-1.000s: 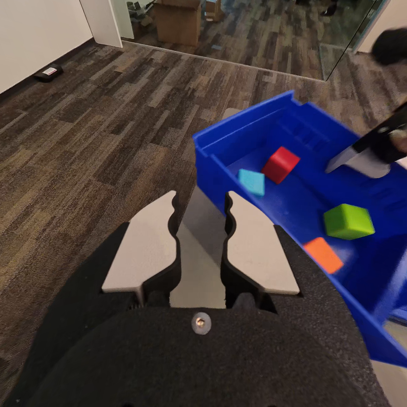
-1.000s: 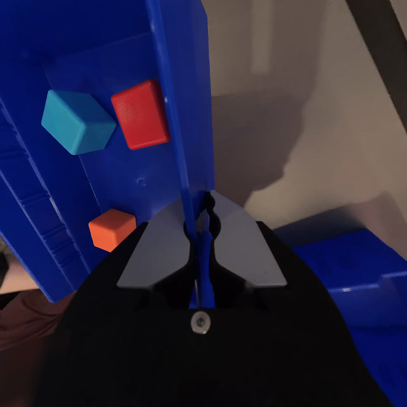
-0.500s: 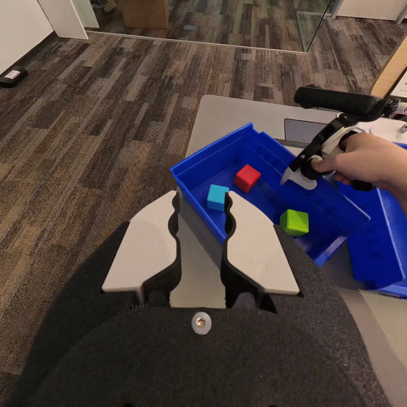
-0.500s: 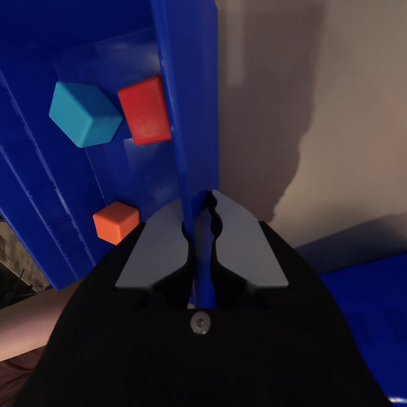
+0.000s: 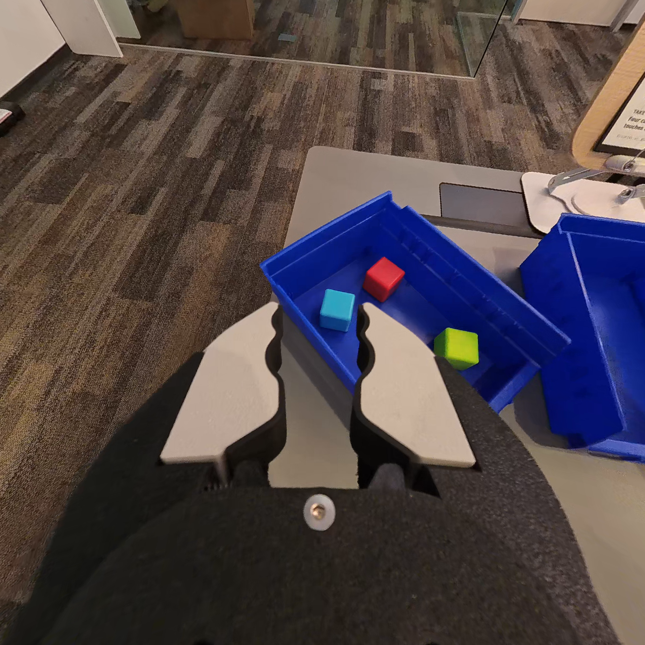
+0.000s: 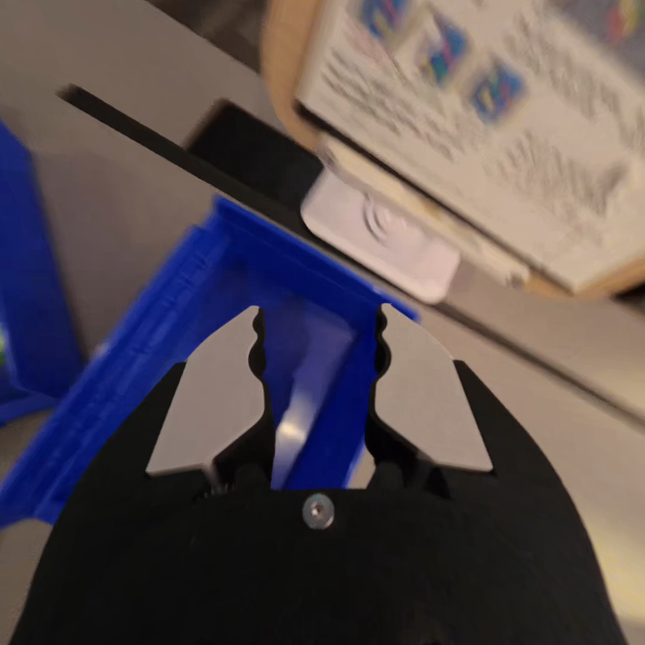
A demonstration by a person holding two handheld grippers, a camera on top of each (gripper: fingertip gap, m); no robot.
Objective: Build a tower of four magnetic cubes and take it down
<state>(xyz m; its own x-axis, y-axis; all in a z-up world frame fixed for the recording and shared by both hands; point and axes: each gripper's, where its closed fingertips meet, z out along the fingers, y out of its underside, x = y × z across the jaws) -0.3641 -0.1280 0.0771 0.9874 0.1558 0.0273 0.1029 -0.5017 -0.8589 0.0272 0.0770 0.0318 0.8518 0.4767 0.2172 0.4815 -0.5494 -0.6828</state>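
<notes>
R gripper (image 6: 319, 310) has let go of blue bin (image 5: 516, 310) wall it was pinching 0.5 s ago; jaws now wide apart, nothing held, swung over 2nd bin (image 6: 216, 265), view blurred. L gripper (image 5: 317, 307) unchanged: half-open, empty, above bin's near corner. Bin now flat on table (image 5: 352, 174). Inside: cyan cube (image 5: 336, 309) at 9 o'clock, red cube (image 5: 383, 278) at 11, green cube (image 5: 456, 347) at 4. 4th cube not visible now. Bin positioning prob done; stacking not begun.
</notes>
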